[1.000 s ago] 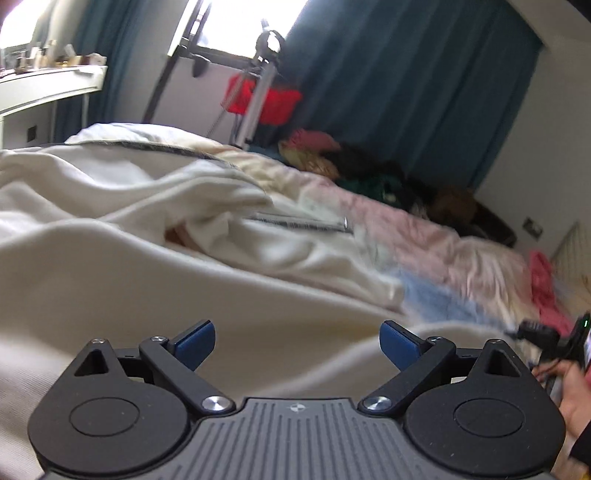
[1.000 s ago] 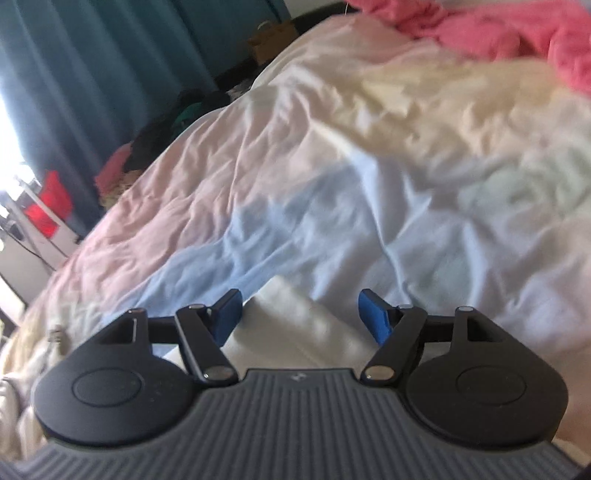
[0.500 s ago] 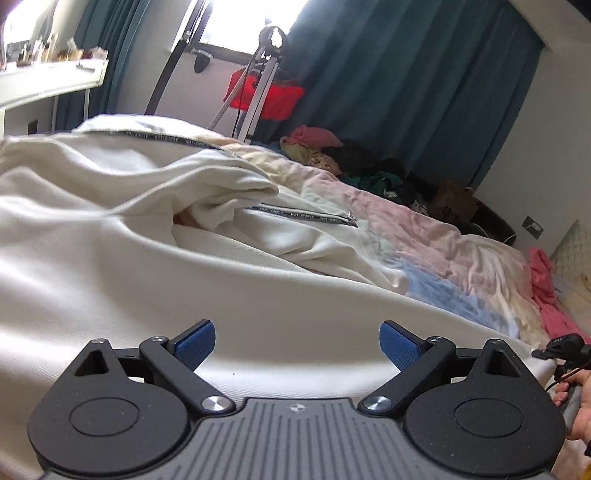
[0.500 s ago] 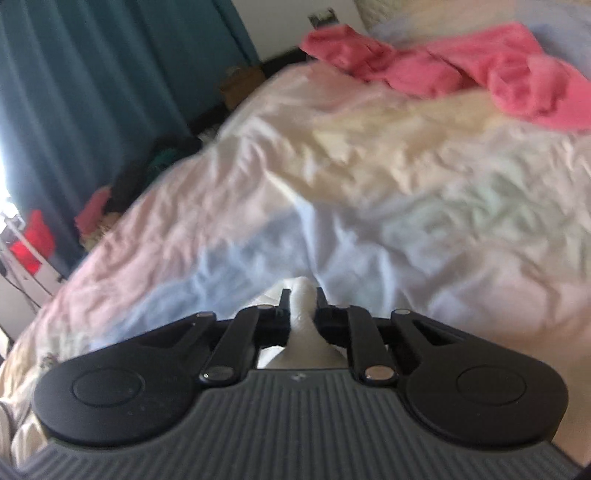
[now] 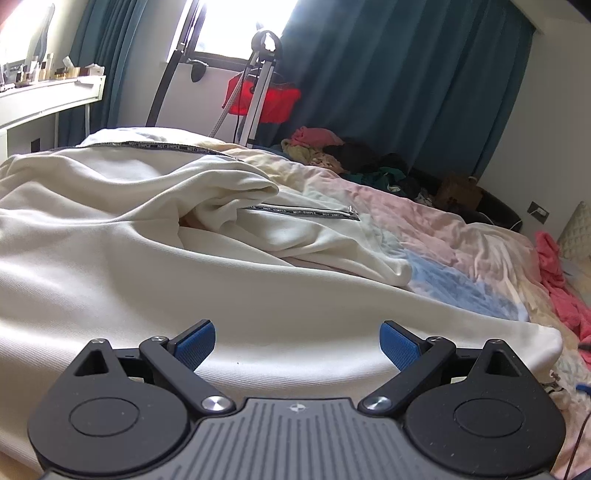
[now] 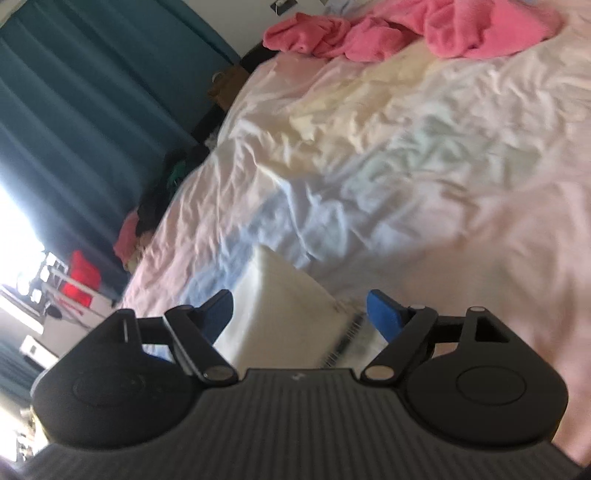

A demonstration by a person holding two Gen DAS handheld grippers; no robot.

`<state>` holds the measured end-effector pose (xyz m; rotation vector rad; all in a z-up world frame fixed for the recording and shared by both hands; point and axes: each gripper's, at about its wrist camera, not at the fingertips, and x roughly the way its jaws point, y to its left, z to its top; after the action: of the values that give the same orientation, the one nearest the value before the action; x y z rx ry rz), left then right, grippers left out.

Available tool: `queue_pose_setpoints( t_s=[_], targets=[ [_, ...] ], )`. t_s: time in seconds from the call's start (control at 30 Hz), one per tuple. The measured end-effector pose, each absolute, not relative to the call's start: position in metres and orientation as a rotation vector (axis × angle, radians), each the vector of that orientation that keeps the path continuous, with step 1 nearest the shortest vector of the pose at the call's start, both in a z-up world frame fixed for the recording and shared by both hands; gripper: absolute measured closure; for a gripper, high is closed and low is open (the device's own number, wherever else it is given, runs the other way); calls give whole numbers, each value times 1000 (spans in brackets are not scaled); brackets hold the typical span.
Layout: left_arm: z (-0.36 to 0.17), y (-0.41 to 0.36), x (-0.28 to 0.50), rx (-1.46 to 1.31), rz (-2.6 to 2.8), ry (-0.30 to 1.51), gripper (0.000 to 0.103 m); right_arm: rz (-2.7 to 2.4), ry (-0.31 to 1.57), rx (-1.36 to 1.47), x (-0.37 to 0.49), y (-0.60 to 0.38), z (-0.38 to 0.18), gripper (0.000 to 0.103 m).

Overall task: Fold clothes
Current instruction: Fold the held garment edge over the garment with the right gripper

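Note:
A large cream zip-up garment (image 5: 155, 266) lies spread and rumpled on the bed, with a black printed zipper tape (image 5: 306, 213) across it. My left gripper (image 5: 297, 345) is open, low over the garment's near part, holding nothing. In the right wrist view my right gripper (image 6: 299, 314) is open, and a cream corner of the garment (image 6: 280, 295) with a ribbed dark edge lies between its fingers, not clamped.
The bed has a crumpled pastel sheet (image 6: 406, 155) in pink, blue and yellow. A pink garment (image 6: 406, 33) lies at its far end. A clothes pile (image 5: 351, 155), a red bag on a stand (image 5: 264, 99), dark curtains and a white desk (image 5: 44, 99) surround the bed.
My right gripper was open, shut on the garment's corner half a second ago, and has opened again, with the view tilting. My left gripper stayed open and rose slightly.

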<state>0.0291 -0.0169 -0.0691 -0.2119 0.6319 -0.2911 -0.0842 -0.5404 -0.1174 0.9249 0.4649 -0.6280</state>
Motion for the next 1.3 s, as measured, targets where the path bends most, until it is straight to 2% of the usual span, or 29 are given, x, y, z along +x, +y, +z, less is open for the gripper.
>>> queue_pose_setpoints(
  t_s=[0.13,0.17,0.3,0.37,0.4,0.47,0.53,0.63,0.73,0.77,0.87,1.0,1.1,1.2,1.23,1.27,1.3],
  targets=[
    [-72,-14,33,-248,-291,654,6,-561,568,1018,-100,-540,-141,22],
    [-72,-13,34,-258,-292,658,6,-527,578,1083,-99,-542,-151,28],
    [-74,-9,38,-287,-288,664,6,-479,571,1170,-83,-547,-164,29],
    [-74,-7,39,-299,-284,659,6,-479,555,1170,-72,-549,-165,46],
    [-74,-6,39,-304,-282,656,6,-487,543,1180,-66,-552,-164,52],
    [-74,-5,40,-306,-278,650,6,-523,544,1183,-51,-561,-159,80],
    [-76,-4,42,-305,-271,650,6,-544,564,1127,-33,-565,-146,89],
    [-78,-1,46,-313,-253,661,6,-485,480,979,-22,-558,-103,93],
    [-79,2,48,-317,-245,664,6,-419,322,931,-40,-553,-74,93],
    [-79,1,48,-311,-243,662,6,-426,323,912,-48,-553,-77,93],
    [-79,1,48,-299,-246,662,6,-476,389,831,-68,-556,-101,93],
    [-80,-2,47,-276,-253,667,6,-518,518,887,-91,-563,-157,93],
    [-79,-4,46,-255,-255,666,6,-511,522,911,-100,-561,-169,88],
    [-77,-5,43,-243,-259,655,6,-529,529,893,-103,-561,-161,73],
    [-76,-6,42,-240,-260,651,6,-538,534,880,-103,-562,-155,62],
    [-75,-7,41,-237,-262,647,6,-545,527,869,-105,-562,-149,44],
    [-74,-8,40,-229,-261,642,6,-551,509,855,-108,-562,-142,35]
  ],
)
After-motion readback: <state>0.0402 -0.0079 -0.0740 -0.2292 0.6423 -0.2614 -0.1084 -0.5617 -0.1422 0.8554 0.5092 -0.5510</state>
